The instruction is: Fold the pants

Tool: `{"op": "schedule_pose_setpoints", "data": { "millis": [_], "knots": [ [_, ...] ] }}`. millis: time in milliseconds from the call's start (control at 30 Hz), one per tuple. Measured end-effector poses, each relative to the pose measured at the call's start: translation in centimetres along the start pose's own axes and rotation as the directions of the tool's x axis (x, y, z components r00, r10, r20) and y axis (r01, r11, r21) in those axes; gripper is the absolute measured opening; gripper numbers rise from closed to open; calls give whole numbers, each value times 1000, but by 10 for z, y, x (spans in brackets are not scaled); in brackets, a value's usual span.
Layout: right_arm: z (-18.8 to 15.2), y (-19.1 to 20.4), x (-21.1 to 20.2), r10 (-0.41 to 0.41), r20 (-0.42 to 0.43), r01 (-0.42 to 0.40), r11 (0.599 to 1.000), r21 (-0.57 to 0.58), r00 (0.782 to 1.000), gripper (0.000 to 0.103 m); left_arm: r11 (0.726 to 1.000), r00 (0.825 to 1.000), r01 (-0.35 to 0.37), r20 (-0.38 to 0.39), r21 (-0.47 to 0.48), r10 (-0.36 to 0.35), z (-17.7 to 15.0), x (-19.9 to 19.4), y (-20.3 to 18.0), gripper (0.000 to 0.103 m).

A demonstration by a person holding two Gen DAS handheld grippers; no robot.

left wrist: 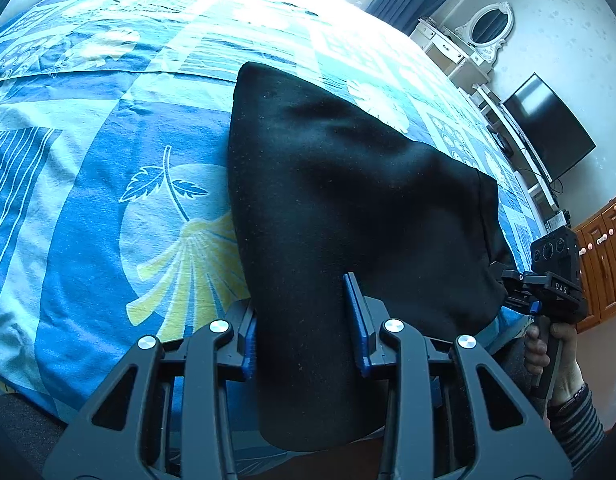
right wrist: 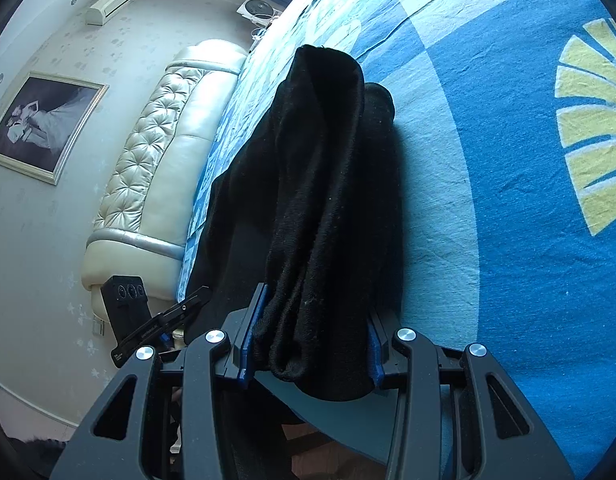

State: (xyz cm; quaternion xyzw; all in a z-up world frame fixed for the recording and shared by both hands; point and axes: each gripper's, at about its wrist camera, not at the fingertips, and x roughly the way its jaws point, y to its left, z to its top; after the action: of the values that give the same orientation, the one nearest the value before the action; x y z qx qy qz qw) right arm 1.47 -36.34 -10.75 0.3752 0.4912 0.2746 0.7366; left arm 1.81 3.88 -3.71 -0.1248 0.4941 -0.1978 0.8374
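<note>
I have the black pants pinched in both claws at the bed's near edge, left claw and right claw each closed on fabric, the garment's length running away from me across the bedspread.

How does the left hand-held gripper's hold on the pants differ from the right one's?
The left hand-held gripper holds a wide, smooth part of the pants; the right hand-held gripper pinches a bunched, creased, narrower stack. The left's fabric spreads flat over the bed; the right's stands ridged. Both are shut on the black pants.
</note>
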Motion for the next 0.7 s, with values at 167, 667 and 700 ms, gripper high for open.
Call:
{"op": "schedule_pose_setpoints", "data": {
  "millis": [167,667,700],
  "knots": [
    [1,-5,1,22,7,-22,1000,5,1000,42,1000,1000,19,-7,-18,-19,-2,-1,7,37],
    [7,-1,-16,4,25,-3,1000,-22,1000,59,989,989,142,41,-43,-141,-4,-21,18,63],
    [11,0,-21,-3,40,4,1000,-25,999,59,984,985,169,54,-54,-166,-3,-26,23,66]
  ]
}}
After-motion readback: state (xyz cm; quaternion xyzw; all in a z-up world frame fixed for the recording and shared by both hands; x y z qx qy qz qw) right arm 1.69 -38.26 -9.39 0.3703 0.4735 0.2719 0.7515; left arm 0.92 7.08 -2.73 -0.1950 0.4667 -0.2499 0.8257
